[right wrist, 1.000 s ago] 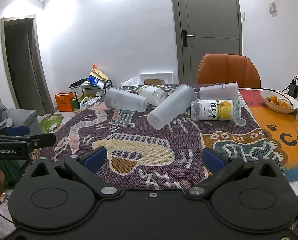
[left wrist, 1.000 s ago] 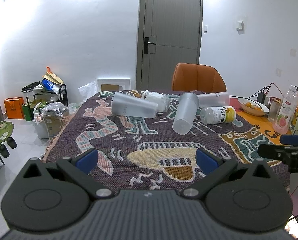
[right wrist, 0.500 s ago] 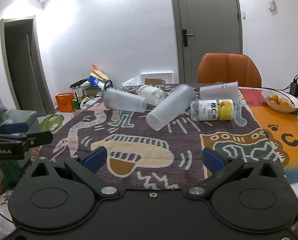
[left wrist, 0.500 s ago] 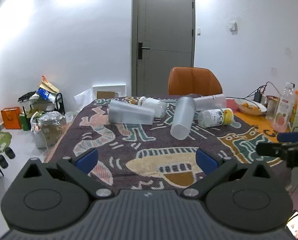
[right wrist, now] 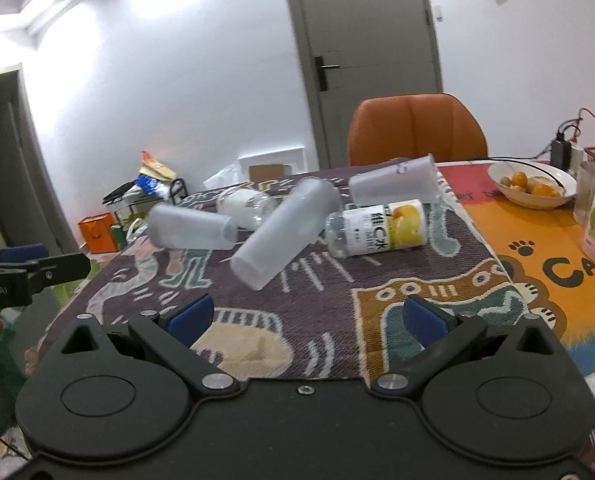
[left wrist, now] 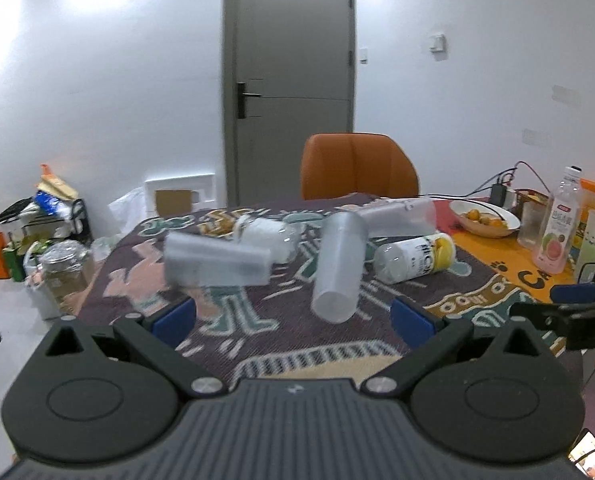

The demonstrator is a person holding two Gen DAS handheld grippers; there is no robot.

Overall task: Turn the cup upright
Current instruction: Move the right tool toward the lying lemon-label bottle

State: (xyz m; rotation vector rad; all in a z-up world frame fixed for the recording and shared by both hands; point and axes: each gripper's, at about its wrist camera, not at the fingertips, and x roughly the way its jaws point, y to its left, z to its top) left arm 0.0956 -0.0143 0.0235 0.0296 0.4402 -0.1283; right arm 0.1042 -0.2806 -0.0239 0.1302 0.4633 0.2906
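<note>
Both grippers' fingers spread wide, holding nothing; toppled frosted translucent plastic cup (right wrist: 283, 233) lies ahead between right gripper (right wrist: 304, 315) fingers, bare patterned woven cloth (right wrist: 321, 320) intervening.

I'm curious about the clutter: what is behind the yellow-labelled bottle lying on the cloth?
Right behind the yellow-labelled bottle lies a frosted cup on its side, with an orange chair further back. The cup's lower edge is hidden by the bottle.
</note>
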